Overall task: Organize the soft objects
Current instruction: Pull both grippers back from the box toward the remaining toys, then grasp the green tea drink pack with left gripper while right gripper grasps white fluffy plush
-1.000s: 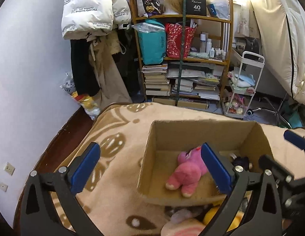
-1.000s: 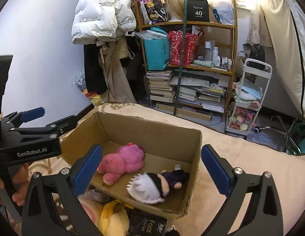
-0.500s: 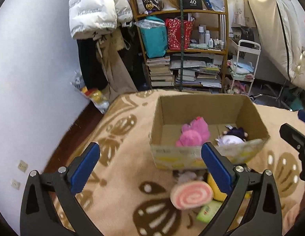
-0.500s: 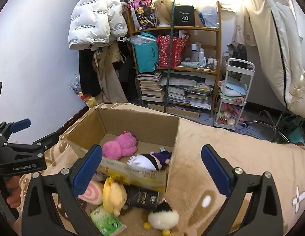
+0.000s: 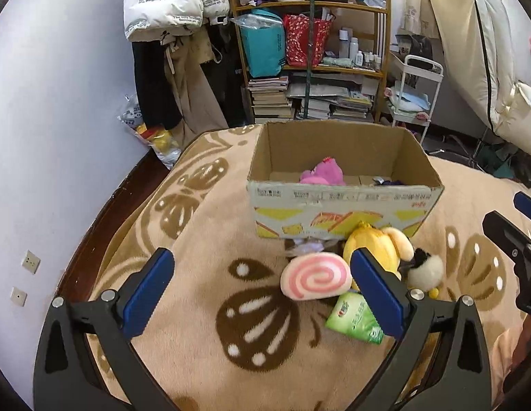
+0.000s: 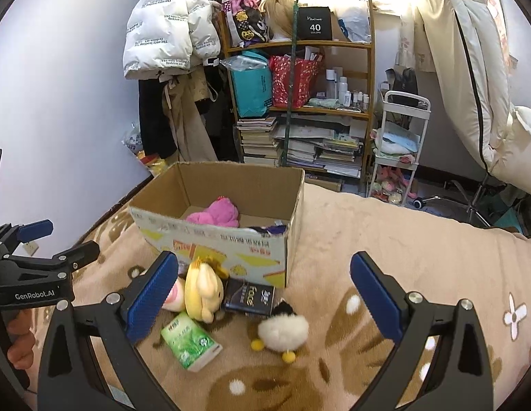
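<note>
A cardboard box (image 5: 341, 212) (image 6: 231, 243) stands on the beige blanket and holds a pink plush (image 5: 322, 173) (image 6: 215, 213) and a dark-clothed doll (image 6: 270, 229). In front of it lie a pink swirl roll plush (image 5: 315, 275), a yellow plush (image 5: 371, 243) (image 6: 202, 291), a white-and-black chick plush (image 5: 424, 269) (image 6: 282, 330), a green tissue pack (image 5: 354, 318) (image 6: 190, 340) and a black packet (image 6: 250, 296). My left gripper (image 5: 262, 294) is open and empty, above the blanket short of the toys. My right gripper (image 6: 263, 299) is open and empty over them.
A bookshelf (image 5: 310, 54) packed with bags and books stands behind the bed, with hanging coats (image 5: 169, 7) to its left and a white trolley (image 6: 399, 150) to its right. The blanket's left edge (image 5: 104, 219) drops to the floor by the wall.
Both grippers have pulled back and lowered away from the box. The box now sits farther off and the loose toys in front of it have come into full view.
</note>
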